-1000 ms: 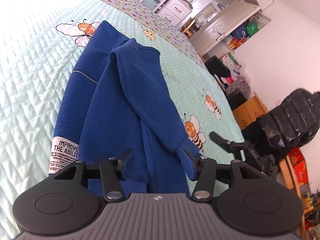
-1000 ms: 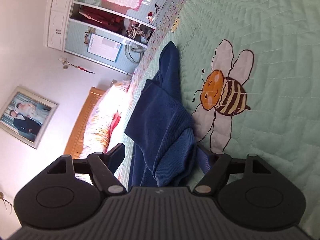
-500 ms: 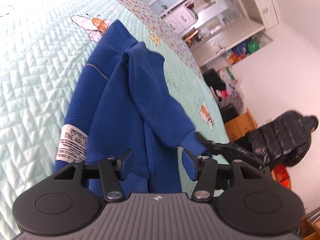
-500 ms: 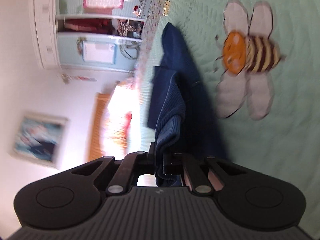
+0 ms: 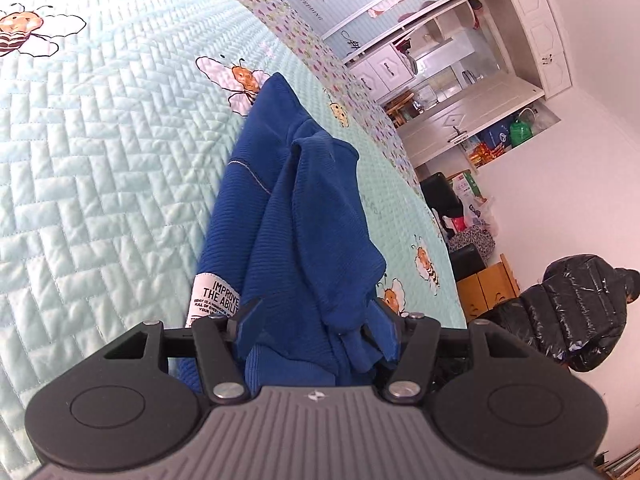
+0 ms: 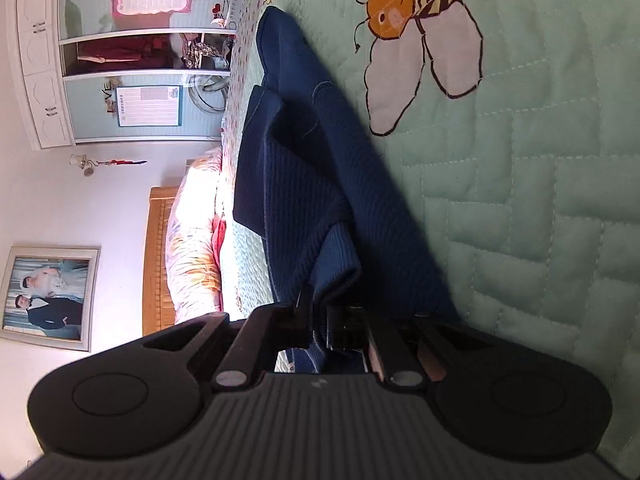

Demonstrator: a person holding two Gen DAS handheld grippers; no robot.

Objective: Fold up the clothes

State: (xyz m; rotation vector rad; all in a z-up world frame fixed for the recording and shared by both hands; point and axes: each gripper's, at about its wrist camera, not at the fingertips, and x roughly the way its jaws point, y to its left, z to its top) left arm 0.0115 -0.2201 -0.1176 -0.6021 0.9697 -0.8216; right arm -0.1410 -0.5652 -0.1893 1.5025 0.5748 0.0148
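Note:
A blue knit garment (image 5: 304, 216) lies in a long bunched strip on the mint quilted bed (image 5: 100, 160), with a white printed label (image 5: 214, 300) near its hem. My left gripper (image 5: 316, 320) straddles the near end of the fabric. Its jaws are opening, with folds of cloth loose between the fingers. In the right wrist view the same garment (image 6: 320, 168) runs away from me over the bee-print quilt (image 6: 540, 200). My right gripper (image 6: 320, 320) is shut on a ribbed edge of the garment, which hangs up from the bed into its fingers.
A person in a black puffer jacket (image 5: 580, 312) stands beside the bed at the right. White cabinets (image 5: 460, 92) and wooden boxes (image 5: 488, 284) line that wall. A wooden headboard (image 6: 158, 256), pillows (image 6: 196, 240) and a framed photo (image 6: 48, 296) are at the bed's head.
My right gripper closed on the garment's ribbed edge and rolled, lifting it. My left gripper shifted along the bed, and the sleeve end now drapes between its fingers.

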